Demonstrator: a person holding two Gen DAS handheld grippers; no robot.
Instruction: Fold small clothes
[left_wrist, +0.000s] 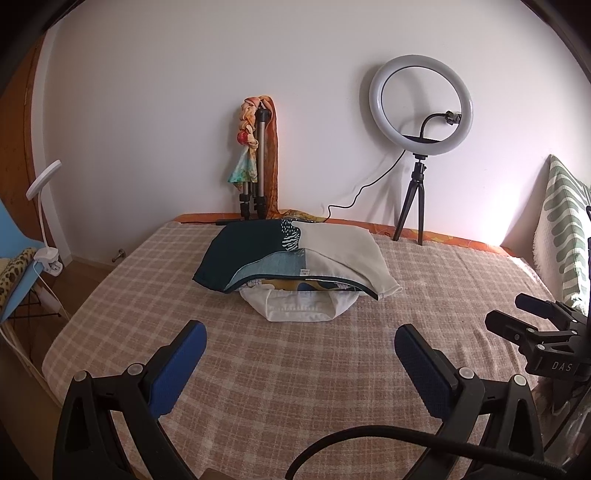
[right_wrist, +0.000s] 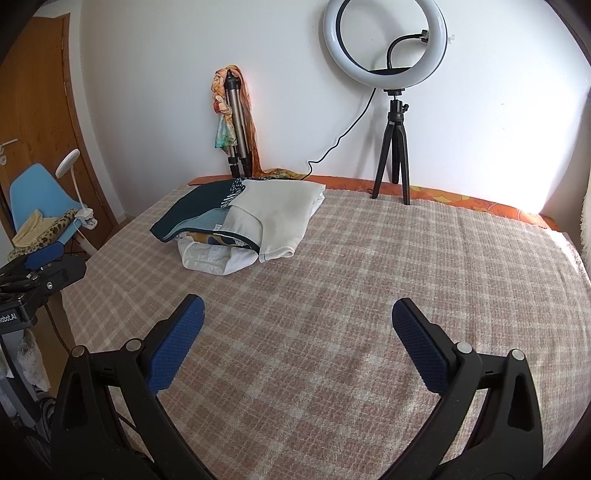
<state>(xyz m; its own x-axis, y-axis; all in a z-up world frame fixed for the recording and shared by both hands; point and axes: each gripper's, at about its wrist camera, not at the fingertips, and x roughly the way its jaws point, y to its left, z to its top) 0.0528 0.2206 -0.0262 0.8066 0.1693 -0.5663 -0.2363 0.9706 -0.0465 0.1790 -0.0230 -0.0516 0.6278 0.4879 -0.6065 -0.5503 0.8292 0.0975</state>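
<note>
A stack of folded small clothes lies on the checked bedspread at the far middle: a dark teal and cream patterned piece on top, a white garment under it. In the right wrist view the stack sits far left. My left gripper is open and empty, well short of the stack. My right gripper is open and empty over bare bedspread; it also shows at the right edge of the left wrist view.
A ring light on a tripod and a folded tripod draped with scarves stand against the back wall. A cable runs onto the bed. A blue chair with a clip lamp stands left; a patterned cushion is right.
</note>
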